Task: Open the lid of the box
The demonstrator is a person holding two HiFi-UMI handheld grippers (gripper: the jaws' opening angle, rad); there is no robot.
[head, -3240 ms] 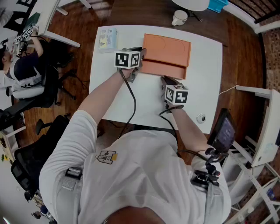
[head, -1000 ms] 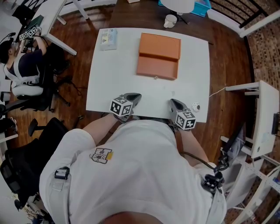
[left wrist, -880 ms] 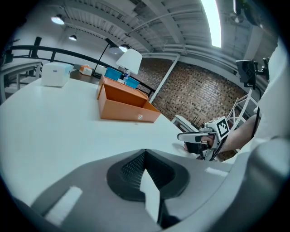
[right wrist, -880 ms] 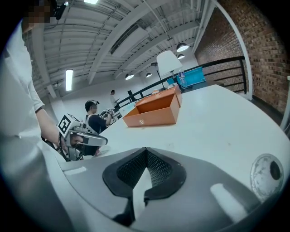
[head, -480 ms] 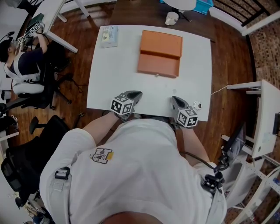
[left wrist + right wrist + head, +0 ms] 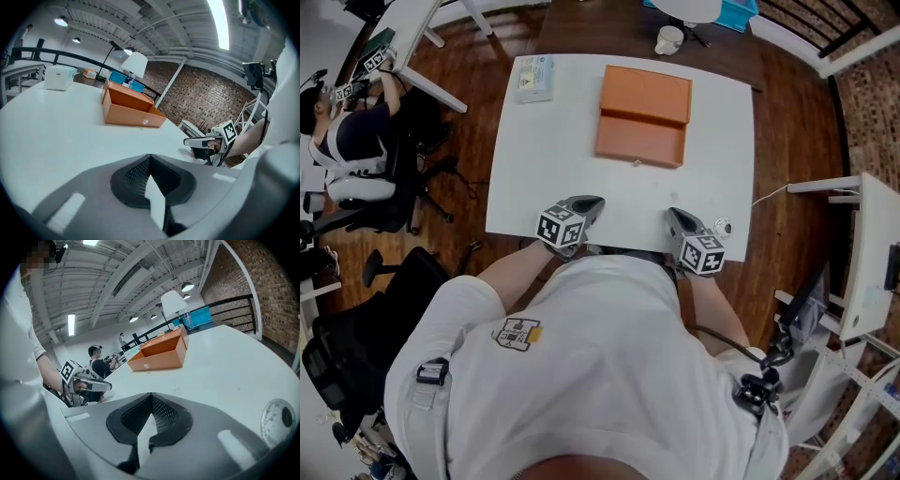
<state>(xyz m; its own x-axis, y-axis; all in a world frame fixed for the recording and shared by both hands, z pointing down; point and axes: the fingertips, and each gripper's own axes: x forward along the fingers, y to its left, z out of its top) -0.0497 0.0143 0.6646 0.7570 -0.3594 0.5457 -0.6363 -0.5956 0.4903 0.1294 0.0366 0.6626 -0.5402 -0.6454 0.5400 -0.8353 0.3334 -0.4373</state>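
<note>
The orange box (image 6: 639, 141) stands at the far middle of the white table (image 6: 534, 169), its lid (image 6: 646, 94) folded back flat behind it. Its open body also shows in the left gripper view (image 6: 131, 112) and the right gripper view (image 6: 159, 356). My left gripper (image 6: 589, 202) rests at the table's near edge, shut and empty, far from the box. My right gripper (image 6: 673, 216) lies beside it at the near right, also shut on nothing. Each gripper's own view shows its jaws (image 6: 150, 159) (image 6: 151, 398) meeting with nothing between them.
A white packet (image 6: 532, 80) lies at the table's far left corner. A small round object (image 6: 723, 226) sits near the right gripper at the front right edge. A mug (image 6: 667, 39) stands on the floor beyond the table. A person sits at a desk (image 6: 347, 141) to the left.
Three seconds ago both grippers were at the box's front edge; they have since drawn back to the near edge. Over the last second nothing has visibly moved.
</note>
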